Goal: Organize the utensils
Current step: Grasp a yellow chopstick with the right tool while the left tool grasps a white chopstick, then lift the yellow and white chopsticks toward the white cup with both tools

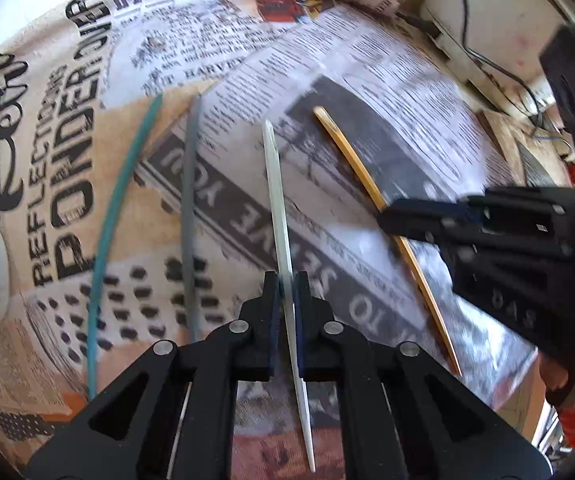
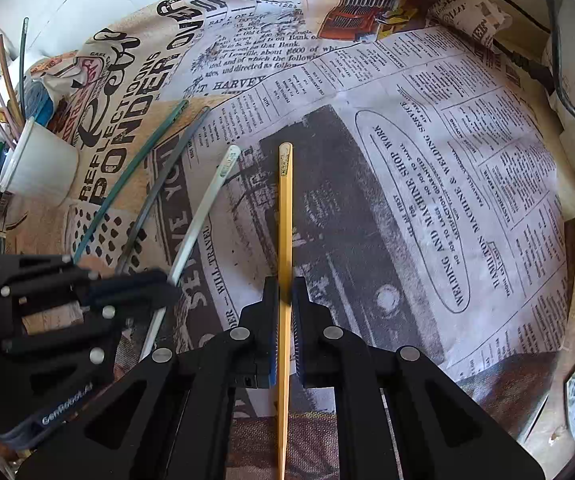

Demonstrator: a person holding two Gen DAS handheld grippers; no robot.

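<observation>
The table cover (image 2: pixel 427 184) looked like matt cloth printed as old newspaper, creased toward the upper right of the frame. The yellow stick (image 2: pixel 285 216) and the white stick (image 1: pixel 277 200) looked like smooth plastic with a slight sheen. Both grippers were matt black plastic with bright metal pins. The white cup (image 2: pixel 41 168) at the left looked ribbed and matt.

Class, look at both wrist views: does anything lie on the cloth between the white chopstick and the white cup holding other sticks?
Yes. The grey chopstick and the teal chopstick lie between the white chopstick, clamped by the left gripper, and the white cup.
</observation>
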